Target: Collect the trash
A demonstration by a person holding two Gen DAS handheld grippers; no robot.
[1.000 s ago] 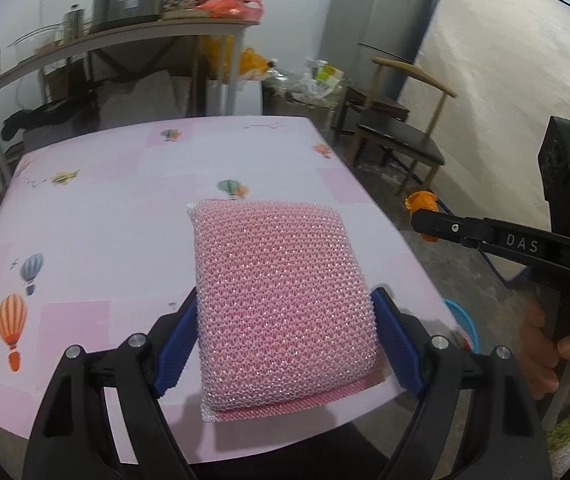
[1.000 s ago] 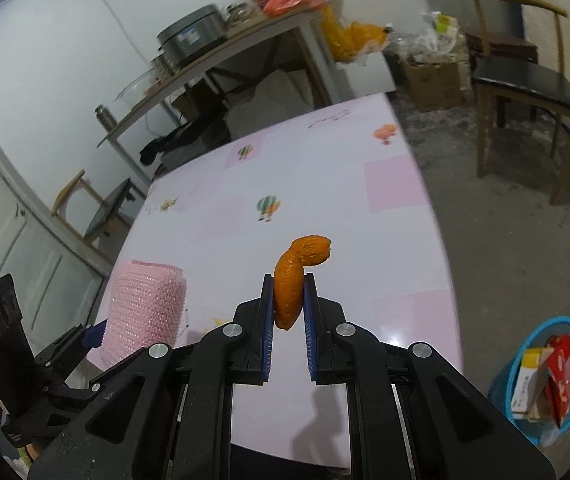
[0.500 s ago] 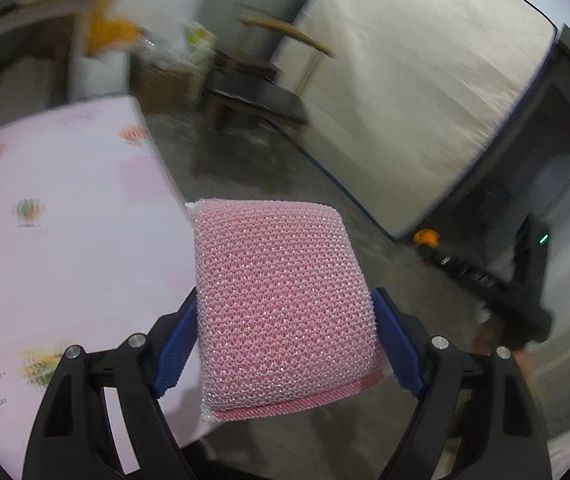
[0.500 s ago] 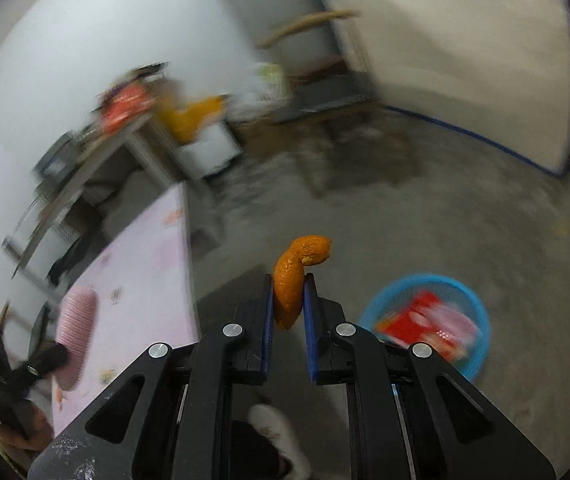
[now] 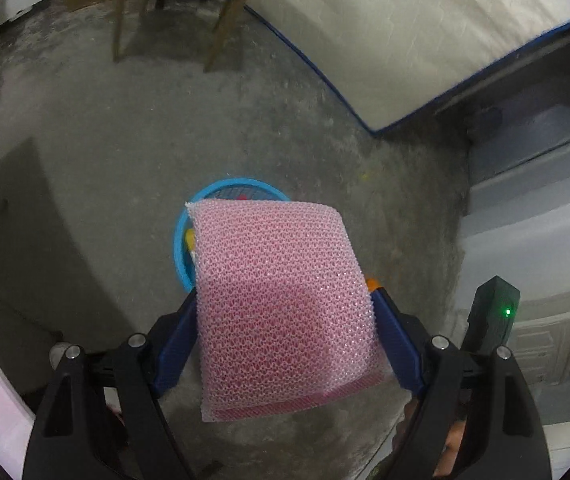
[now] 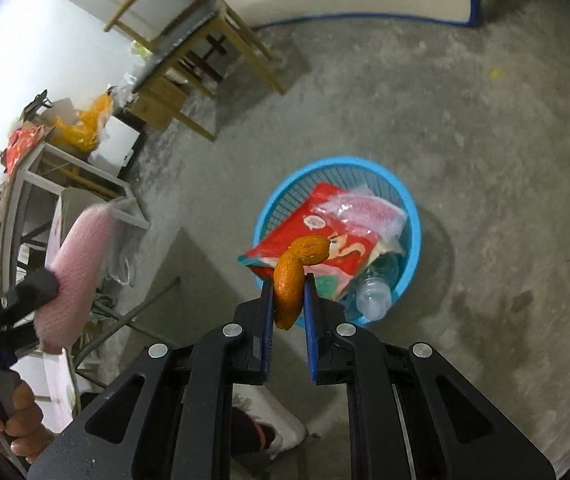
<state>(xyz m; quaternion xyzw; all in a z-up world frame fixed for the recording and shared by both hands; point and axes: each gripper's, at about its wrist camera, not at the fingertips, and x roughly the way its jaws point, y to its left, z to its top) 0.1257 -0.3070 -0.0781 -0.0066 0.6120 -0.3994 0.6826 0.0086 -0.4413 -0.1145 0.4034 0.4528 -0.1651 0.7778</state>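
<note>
— Where's the trash?
— Your left gripper (image 5: 285,320) grips the pink sponge (image 5: 281,304) above the blue basket (image 6: 411,216).
— And the right?
— Your right gripper (image 6: 289,294) pinches the orange peel (image 6: 295,276) near its rim.

Everything hangs around the trash basket (image 6: 413,216) on the concrete floor (image 6: 485,120). In it there's a snack bag (image 6: 313,236), a plastic bottle (image 6: 373,292) and a plastic wrapper (image 6: 365,208). The orange peel (image 6: 291,280) hangs over its near rim, the mesh sponge (image 6: 77,276) well off to its left. A wooden chair (image 6: 205,52) stands behind it.
</note>
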